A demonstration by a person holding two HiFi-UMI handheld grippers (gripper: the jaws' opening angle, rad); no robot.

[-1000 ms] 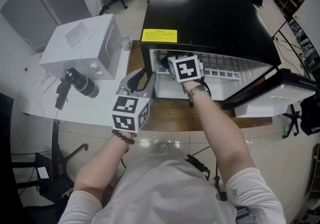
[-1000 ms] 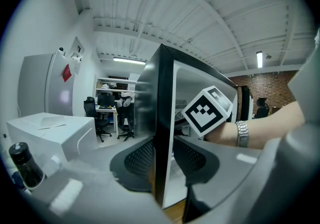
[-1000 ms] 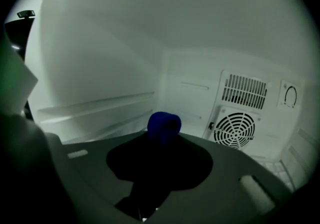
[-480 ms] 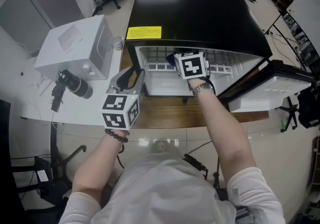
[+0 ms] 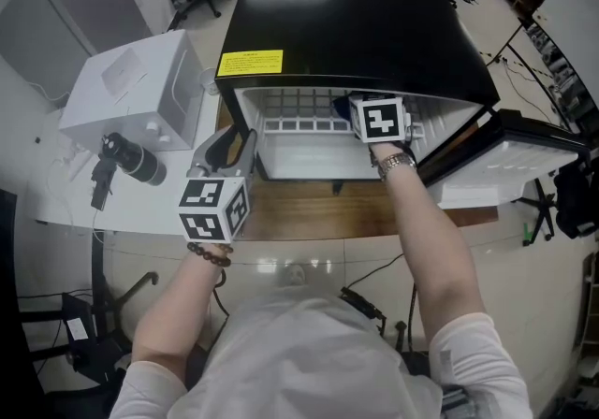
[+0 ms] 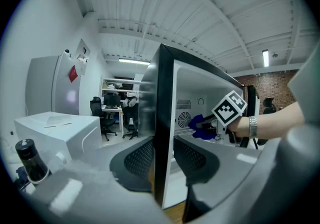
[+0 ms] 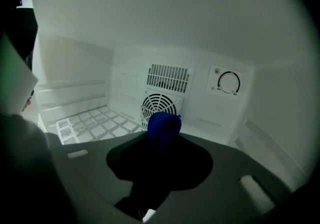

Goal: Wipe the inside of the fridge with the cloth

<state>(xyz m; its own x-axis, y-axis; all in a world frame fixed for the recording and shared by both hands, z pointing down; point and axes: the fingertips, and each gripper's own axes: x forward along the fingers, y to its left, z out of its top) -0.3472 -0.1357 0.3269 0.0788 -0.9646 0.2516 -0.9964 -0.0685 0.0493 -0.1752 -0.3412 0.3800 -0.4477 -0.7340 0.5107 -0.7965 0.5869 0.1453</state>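
The black mini fridge (image 5: 356,24) stands open on a wooden tabletop (image 5: 356,218), showing its white inside. My right gripper (image 5: 357,112) reaches in over the wire shelf (image 5: 299,115) and is shut on a bunched blue cloth (image 5: 343,108). In the right gripper view the cloth (image 7: 163,127) sticks up from my right gripper (image 7: 162,142), in front of the round fan grille (image 7: 160,108) on the back wall. My left gripper (image 5: 230,148) is at the fridge's front left corner. Its jaws (image 6: 162,155) are closed on the black left wall edge (image 6: 164,113).
The fridge door (image 5: 524,160) hangs open to the right. A white box-shaped appliance (image 5: 131,90) and a black bottle-like object (image 5: 126,157) sit on the white table at left. A thermostat dial (image 7: 229,83) is on the back wall.
My right gripper has carried the cloth to the right along the inside of the fridge. The left gripper has kept its place at the left wall edge.
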